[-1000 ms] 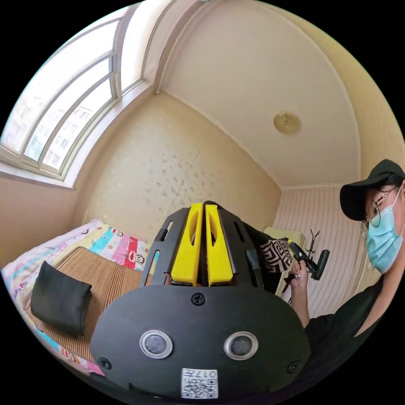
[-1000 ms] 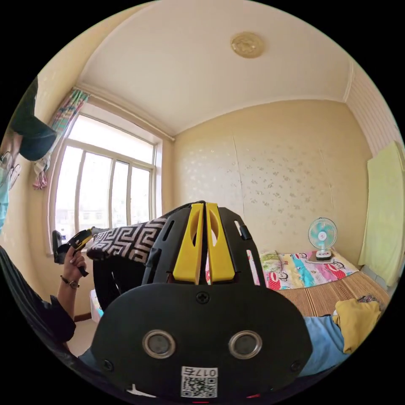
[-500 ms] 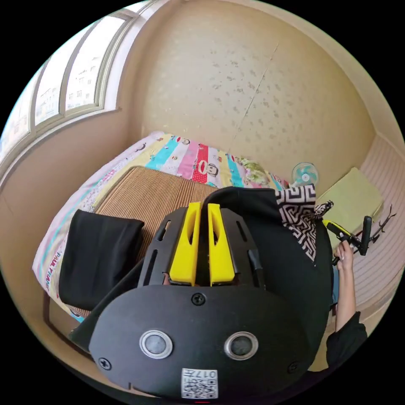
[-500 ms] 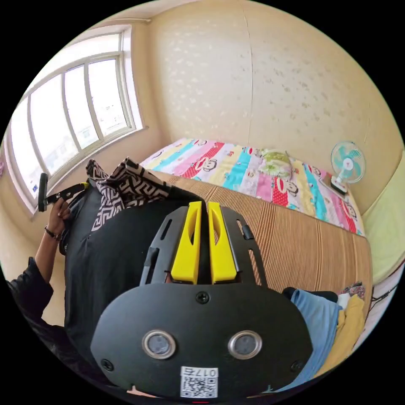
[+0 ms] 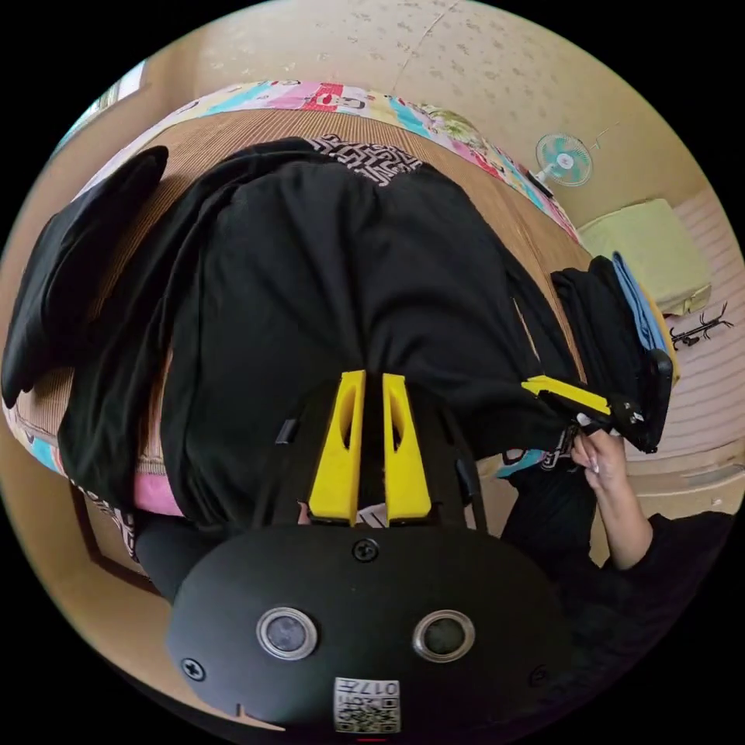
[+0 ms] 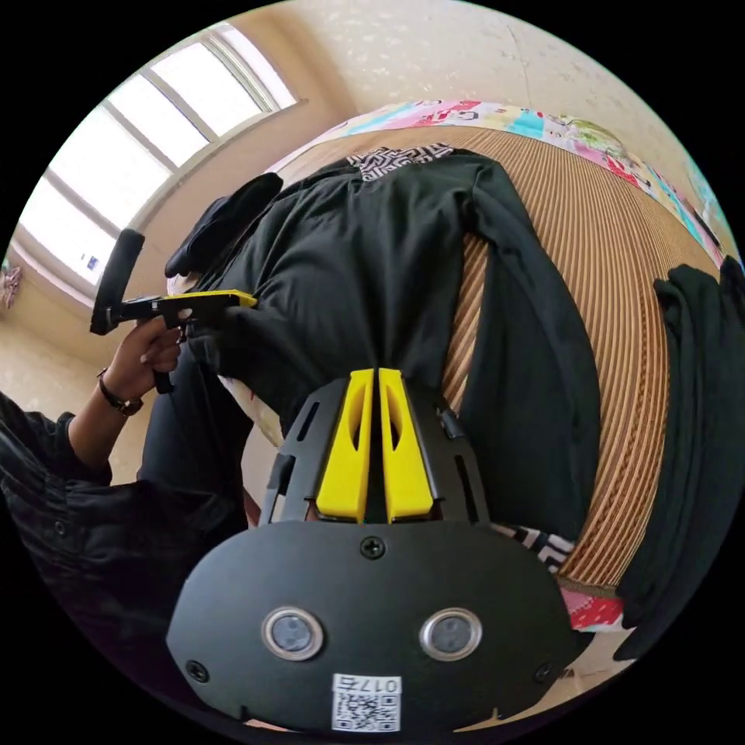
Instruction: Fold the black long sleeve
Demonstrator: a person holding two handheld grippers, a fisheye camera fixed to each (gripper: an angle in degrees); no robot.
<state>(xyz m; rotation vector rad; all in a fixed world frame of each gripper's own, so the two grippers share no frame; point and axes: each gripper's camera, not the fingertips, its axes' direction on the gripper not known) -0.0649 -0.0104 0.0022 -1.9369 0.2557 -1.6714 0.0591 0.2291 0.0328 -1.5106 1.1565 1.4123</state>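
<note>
The black long sleeve (image 5: 341, 279) lies spread on the bed's striped mat (image 6: 621, 310), its black-and-white patterned collar (image 5: 365, 154) at the far end. In the left gripper view my left gripper (image 5: 372, 377) is shut on the near hem. The right gripper (image 5: 543, 386), held in a hand, grips the same hem further right. The right gripper view has my right gripper (image 6: 376, 373) shut on the hem of the shirt (image 6: 372, 248). One sleeve (image 6: 528, 372) trails down beside the body. The left gripper (image 6: 233, 299) clamps the hem at left.
A folded black garment (image 5: 70, 256) rests on the mat beside the shirt. A pile of dark and blue clothes (image 5: 621, 326) sits on the other side. A small fan (image 5: 564, 159) stands by the far wall. The bed's near edge (image 5: 101, 535) is close to the person.
The shirt, held up in the air by both grippers before, has come down and now lies flat on the mat. Both views have tilted down from ceiling and wall to the bed.
</note>
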